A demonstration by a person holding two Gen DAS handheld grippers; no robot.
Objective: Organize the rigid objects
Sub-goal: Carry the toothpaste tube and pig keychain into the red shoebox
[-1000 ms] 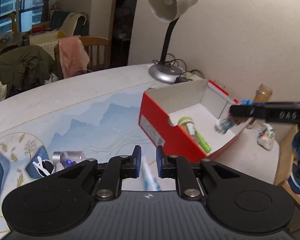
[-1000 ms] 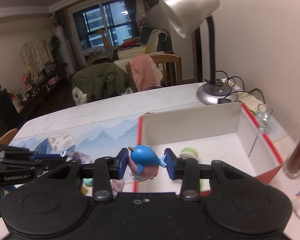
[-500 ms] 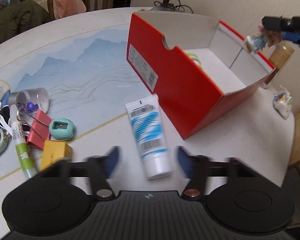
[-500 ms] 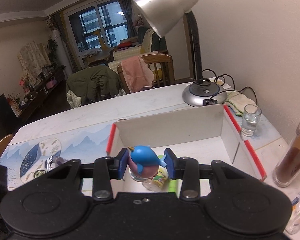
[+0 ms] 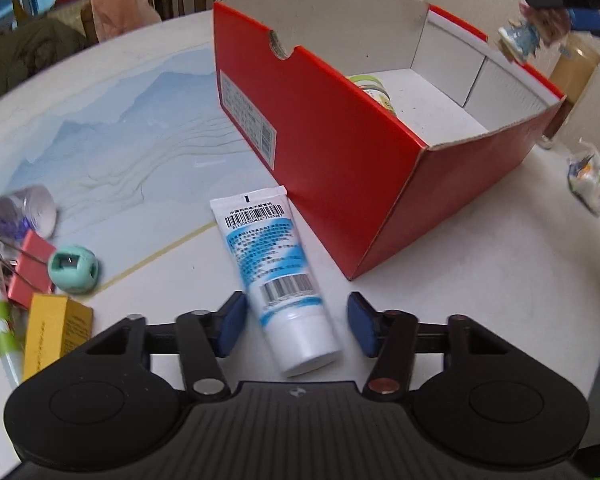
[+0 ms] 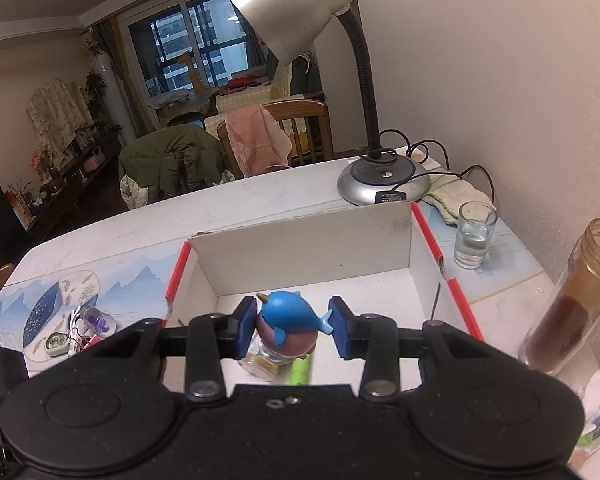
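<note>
Your left gripper (image 5: 294, 326) has its jaws spread wide on either side of the white-and-blue plastic tube (image 5: 278, 280), which lies flat on the bench (image 5: 480, 280) at lower centre of the left wrist view, just beside the red cardboard box with a white inside (image 5: 340, 160). Your right gripper (image 6: 293, 330) has its jaws pinching the small blue narwhal figurine (image 6: 290, 320), held above the box's open interior at centre of the right wrist view.
</note>
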